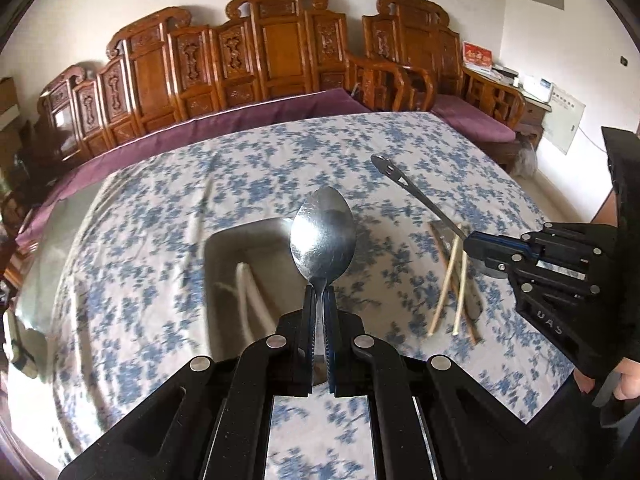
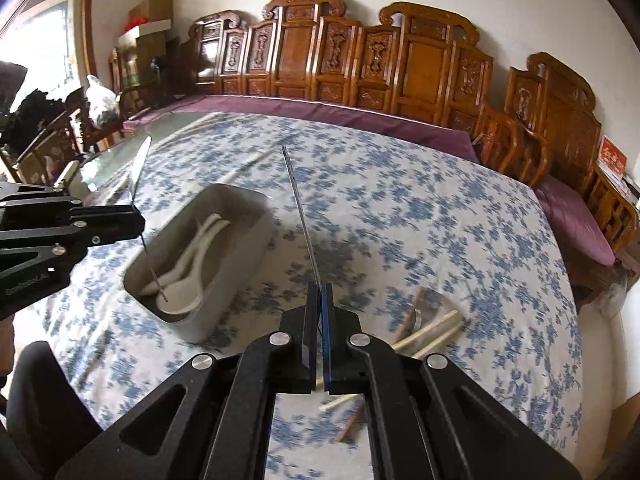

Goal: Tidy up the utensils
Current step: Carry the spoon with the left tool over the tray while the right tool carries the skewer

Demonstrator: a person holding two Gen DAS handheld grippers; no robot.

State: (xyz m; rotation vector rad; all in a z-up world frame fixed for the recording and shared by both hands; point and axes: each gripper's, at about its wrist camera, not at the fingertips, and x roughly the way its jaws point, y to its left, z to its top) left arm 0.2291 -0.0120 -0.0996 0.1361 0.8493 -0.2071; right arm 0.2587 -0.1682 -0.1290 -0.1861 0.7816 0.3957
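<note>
A steel spoon is clamped in the left tongs, a slotted utensil in the right tongs. The grey tray lies ahead-left of the right tongs, directly beneath the left ones, its long axis running away across the counter.

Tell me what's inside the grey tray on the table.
Inside the grey tray lie white ceramic spoons, apparently two, overlapping. The near wall and the left claw hide part of the floor, so more could be there.
</note>
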